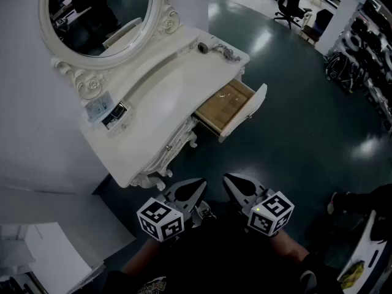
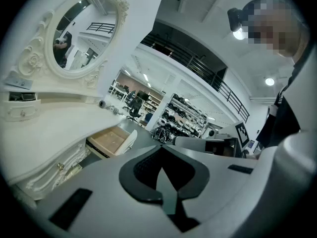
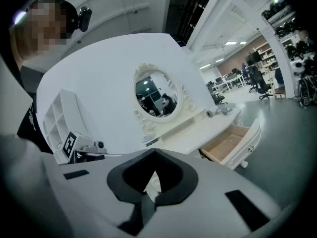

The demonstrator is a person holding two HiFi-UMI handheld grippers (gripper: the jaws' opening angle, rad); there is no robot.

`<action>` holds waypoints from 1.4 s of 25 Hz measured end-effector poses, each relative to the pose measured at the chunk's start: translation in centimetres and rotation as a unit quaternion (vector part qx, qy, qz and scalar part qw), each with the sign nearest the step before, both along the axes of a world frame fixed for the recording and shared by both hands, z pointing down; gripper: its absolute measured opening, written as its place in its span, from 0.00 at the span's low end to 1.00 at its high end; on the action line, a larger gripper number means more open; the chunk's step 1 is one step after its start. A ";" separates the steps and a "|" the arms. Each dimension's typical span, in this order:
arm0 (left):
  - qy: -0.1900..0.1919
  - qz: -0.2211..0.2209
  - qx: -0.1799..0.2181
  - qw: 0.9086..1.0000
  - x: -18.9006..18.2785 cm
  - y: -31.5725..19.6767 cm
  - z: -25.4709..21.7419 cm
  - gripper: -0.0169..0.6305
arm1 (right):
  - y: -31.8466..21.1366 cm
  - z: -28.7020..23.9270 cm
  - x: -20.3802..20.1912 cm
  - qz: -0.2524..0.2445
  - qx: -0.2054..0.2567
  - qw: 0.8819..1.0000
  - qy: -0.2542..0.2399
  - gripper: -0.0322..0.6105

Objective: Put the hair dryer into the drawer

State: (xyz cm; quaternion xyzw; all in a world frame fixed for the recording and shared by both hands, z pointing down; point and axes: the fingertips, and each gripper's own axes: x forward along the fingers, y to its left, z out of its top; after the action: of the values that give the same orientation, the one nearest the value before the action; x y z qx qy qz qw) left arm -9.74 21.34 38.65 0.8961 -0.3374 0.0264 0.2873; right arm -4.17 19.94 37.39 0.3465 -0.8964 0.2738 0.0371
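Observation:
The hair dryer (image 1: 203, 47), small and grey with a coiled cord, lies at the far end of the white vanity table (image 1: 153, 103). The gripper views show the hair dryer (image 2: 102, 103) (image 3: 210, 113) far off, with the cord beside it. The drawer (image 1: 228, 106) below that end stands pulled out, its wooden bottom bare; the same drawer (image 2: 110, 139) (image 3: 229, 144) appears in both gripper views. My left gripper (image 1: 199, 183) (image 2: 161, 148) and right gripper (image 1: 226, 179) (image 3: 154, 151) hang side by side, low and well short of the table. Each is shut with nothing in it.
An oval mirror (image 1: 98, 14) in a carved frame stands on the table, with a small tabletop drawer box (image 1: 113, 115) below it. Dark floor lies around the table. An office chair (image 1: 288, 5) and storage racks (image 1: 367, 48) stand far off. A white shelf unit (image 3: 59, 115) is at the left.

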 end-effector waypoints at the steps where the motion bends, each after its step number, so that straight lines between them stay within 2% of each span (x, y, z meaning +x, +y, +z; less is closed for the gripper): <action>1: 0.000 0.000 0.000 1.000 0.1 0.0 0.0 0.03 | 0.0 0.0 0.1 0.000 0.000 1.000 0.000 0.10; 21: -0.001 0.008 0.004 1.000 0.4 0.2 -0.1 0.03 | -0.1 -0.5 0.4 0.005 0.001 1.000 -0.014 0.10; 35: -0.010 0.017 0.038 0.999 -0.7 -1.9 -2.5 0.03 | -2.3 -2.6 0.1 0.023 0.028 0.999 -0.010 0.10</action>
State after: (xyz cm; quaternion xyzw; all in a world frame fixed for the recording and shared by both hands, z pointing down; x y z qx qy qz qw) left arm -10.43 19.39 36.11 0.9115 -0.3260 0.0272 0.2494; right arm -4.07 17.61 34.76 0.3652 -0.8958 0.2531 0.0120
